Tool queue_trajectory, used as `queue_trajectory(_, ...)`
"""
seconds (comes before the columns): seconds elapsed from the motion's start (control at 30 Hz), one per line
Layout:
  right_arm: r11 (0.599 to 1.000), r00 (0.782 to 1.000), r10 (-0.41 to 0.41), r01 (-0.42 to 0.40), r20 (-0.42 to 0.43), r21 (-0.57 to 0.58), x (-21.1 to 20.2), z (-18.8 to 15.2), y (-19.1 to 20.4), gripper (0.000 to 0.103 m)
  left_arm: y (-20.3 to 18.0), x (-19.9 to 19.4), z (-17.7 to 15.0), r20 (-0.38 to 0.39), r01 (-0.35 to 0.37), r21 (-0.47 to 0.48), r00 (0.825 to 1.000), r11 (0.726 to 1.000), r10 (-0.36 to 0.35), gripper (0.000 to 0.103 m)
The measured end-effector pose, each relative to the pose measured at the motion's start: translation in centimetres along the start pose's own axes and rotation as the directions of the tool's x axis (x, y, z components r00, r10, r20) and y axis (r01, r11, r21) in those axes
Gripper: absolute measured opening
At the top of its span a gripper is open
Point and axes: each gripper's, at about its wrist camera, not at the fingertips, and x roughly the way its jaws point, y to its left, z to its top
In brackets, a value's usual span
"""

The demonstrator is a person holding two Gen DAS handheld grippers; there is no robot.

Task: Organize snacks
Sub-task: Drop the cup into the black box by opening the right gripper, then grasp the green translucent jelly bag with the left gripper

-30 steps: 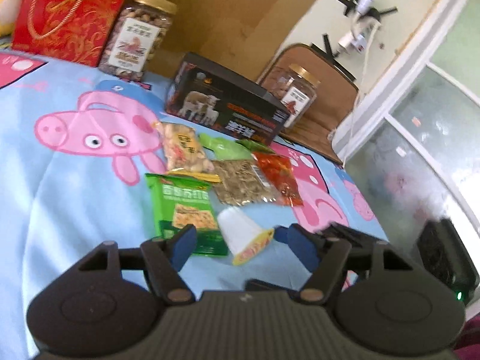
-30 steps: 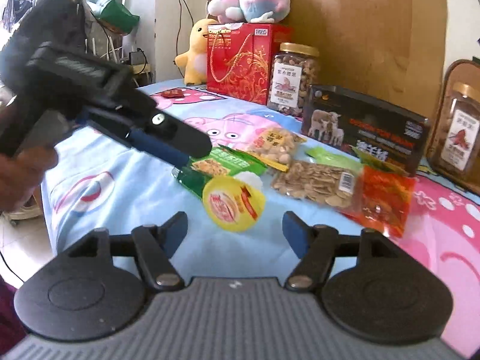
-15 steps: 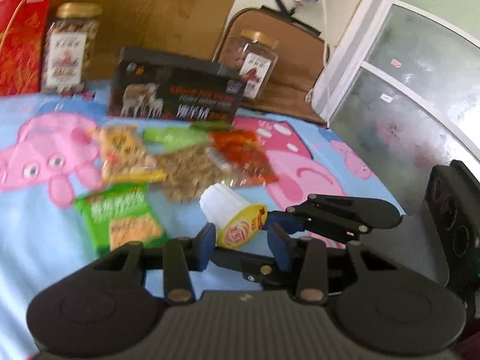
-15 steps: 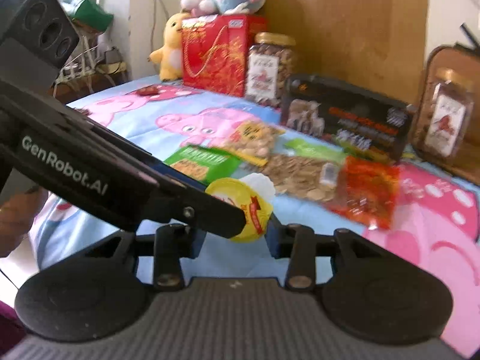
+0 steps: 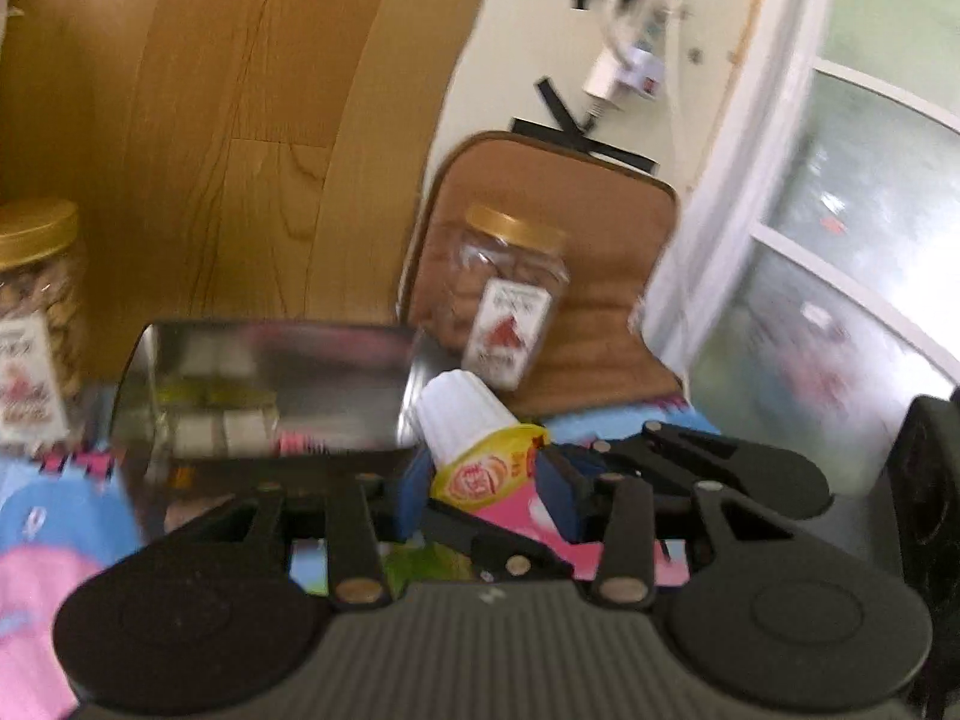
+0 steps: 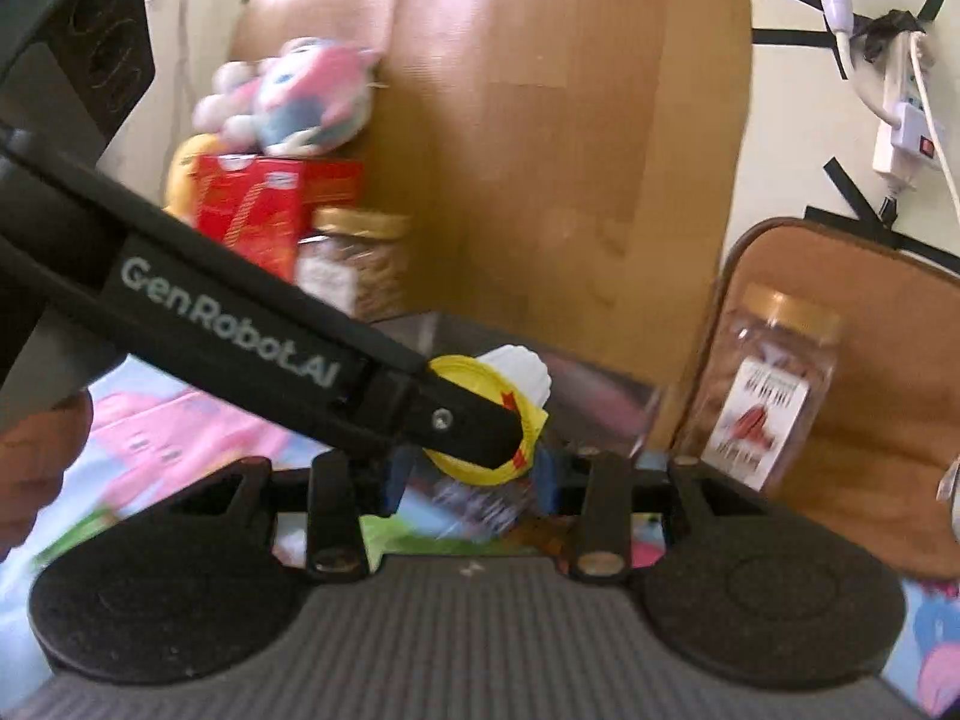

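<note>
Both grippers are clamped on one small jelly cup point(image 5: 474, 444), a ribbed white cup with a yellow foil lid, and it hangs in the air above the cartoon-pig bedsheet point(image 6: 180, 420), touching nothing else. In the left wrist view the left gripper point(image 5: 486, 495) has its blue pads point(image 5: 408, 495) closed most of the way, pinching the cup near the lid from either side. The right gripper point(image 6: 471, 474) grips the same cup from the other direction, its pads set a little wider and pressing on the lid end. In the right wrist view the long black finger of the left tool crosses the front of the yellow lid point(image 6: 474, 414), so only part of the lid shows. A hand point(image 6: 36, 474) wraps the left tool at the left edge of that view.

Taking the cup as the marker: just behind it lies a dark flat box point(image 5: 264, 384), blurred in both views. Behind the cup and off to the right stands a clear jar with a gold lid point(image 5: 510, 300), leaning against a brown cushion point(image 5: 600, 252). Behind it to the left stands a second jar point(image 6: 354, 264) full of nuts, next to a red gift box point(image 6: 252, 210) with a pink plush toy point(image 6: 300, 96) on top. Under the cup, green and red snack packets show through the gaps in the gripper frames, too blurred to tell apart.
</note>
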Motion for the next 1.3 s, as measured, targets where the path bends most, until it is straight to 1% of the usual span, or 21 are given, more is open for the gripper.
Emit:
queue_trajectory(0.13,1.000,0.999,-0.029,0.030,-0.033,0.007,3.6,0.8,-2.6,0.044,1.4,3.9,2.0,-0.020,-0.010,-0.048,1.000,0.999,0.009,0.039)
queue_trajectory(0.23,0.998,0.997,-0.056,0.056,-0.044,-0.001,5.4,0.6,-3.6,0.046,2.1,6.1,2.4,-0.046,-0.034,-0.075,0.998,0.997,0.030,0.038)
queue_trajectory(0.27,0.998,0.997,-0.066,0.066,-0.047,-0.002,5.7,0.6,-3.8,0.047,2.3,6.7,2.5,-0.058,-0.045,-0.082,0.997,0.996,0.040,0.039)
queue_trajectory(0.3,0.997,0.996,-0.077,0.077,-0.054,0.002,5.8,0.6,-3.9,0.051,2.5,7.1,2.3,-0.065,-0.044,-0.088,0.997,0.995,0.039,0.039)
queue_trajectory(0.37,0.997,0.997,-0.075,0.076,-0.034,0.031,5.0,0.3,-4.5,0.051,2.6,7.2,2.1,-0.059,-0.032,-0.093,0.998,0.995,0.027,0.040)
queue_trajectory(0.47,0.993,0.997,-0.074,0.076,-0.025,0.094,3.0,-0.7,-5.3,0.051,2.4,5.9,1.6,-0.036,-0.004,-0.098,0.999,0.995,0.001,0.040)
queue_trajectory(0.57,0.973,0.998,-0.020,0.033,-0.056,0.231,0.8,-2.7,-6.6,0.051,2.7,2.8,0.3,0.008,0.050,-0.124,0.999,0.991,-0.049,0.040)
queue_trajectory(0.6,0.958,0.997,0.005,0.017,-0.076,0.288,0.3,-3.5,-7.1,0.051,2.9,1.8,-0.3,0.010,0.061,-0.137,0.998,0.989,-0.060,0.040)
queue_trajectory(0.67,0.909,0.990,0.067,-0.008,-0.127,0.416,0.1,-5.2,-8.2,0.050,3.5,0.6,-1.7,-0.006,0.054,-0.173,0.998,0.983,-0.056,0.045)
queue_trajectory(0.73,0.841,0.981,0.136,-0.039,-0.141,0.540,-0.1,-6.4,-9.0,0.050,4.3,0.5,-2.8,-0.035,0.035,-0.216,0.998,0.976,-0.044,0.051)
queue_trajectory(0.77,0.797,0.975,0.173,-0.056,-0.139,0.601,0.2,-7.0,-9.6,0.050,4.7,0.7,-3.2,-0.052,0.024,-0.238,0.998,0.971,-0.037,0.057)
queue_trajectory(0.83,0.721,0.962,0.239,-0.085,-0.132,0.688,1.1,-7.5,-10.1,0.049,5.3,1.8,-4.1,-0.098,0.004,-0.281,0.995,0.960,-0.033,0.058)
queue_trajectory(0.87,0.701,0.957,0.258,-0.090,-0.134,0.708,1.6,-7.7,-10.0,0.046,5.6,2.6,-4.6,-0.131,0.007,-0.301,0.990,0.954,-0.048,0.058)
queue_trajectory(0.9,0.692,0.952,0.269,-0.083,-0.148,0.717,2.1,-7.8,-9.7,0.038,5.7,3.3,-5.0,-0.161,0.002,-0.318,0.985,0.948,-0.056,0.053)
queue_trajectory(0.93,0.682,0.944,0.287,-0.081,-0.164,0.727,2.5,-7.9,-9.3,0.032,5.6,3.9,-5.5,-0.184,0.000,-0.327,0.981,0.945,-0.063,0.046)
queue_trajectory(0.97,0.672,0.939,0.304,-0.092,-0.160,0.735,2.5,-8.0,-8.9,0.018,5.2,4.0,-5.9,-0.184,0.003,-0.317,0.981,0.948,-0.065,0.035)
queue_trajectory(1.0,0.674,0.935,0.310,-0.091,-0.170,0.733,2.1,-8.0,-8.3,0.014,4.7,3.7,-6.1,-0.178,0.001,-0.298,0.982,0.955,-0.056,0.028)
queue_trajectory(1.07,0.720,0.946,0.269,-0.073,-0.181,0.690,0.8,-7.3,-7.4,0.011,3.8,3.1,-6.5,-0.176,0.023,-0.288,0.981,0.957,-0.077,0.027)
queue_trajectory(1.1,0.731,0.949,0.257,-0.069,-0.180,0.679,-0.1,-7.2,-6.9,0.011,3.2,2.8,-6.8,-0.177,0.036,-0.283,0.980,0.958,-0.089,0.027)
queue_trajectory(1.2,0.740,0.953,0.247,-0.067,-0.178,0.669,-2.6,-7.8,-6.0,0.011,1.5,2.0,-8.1,-0.189,0.052,-0.246,0.977,0.968,-0.100,0.027)
queue_trajectory(1.3,0.761,0.957,0.228,-0.062,-0.178,0.646,-4.9,-8.6,-5.2,0.012,0.3,1.5,-9.3,-0.198,0.061,-0.221,0.975,0.973,-0.106,0.027)
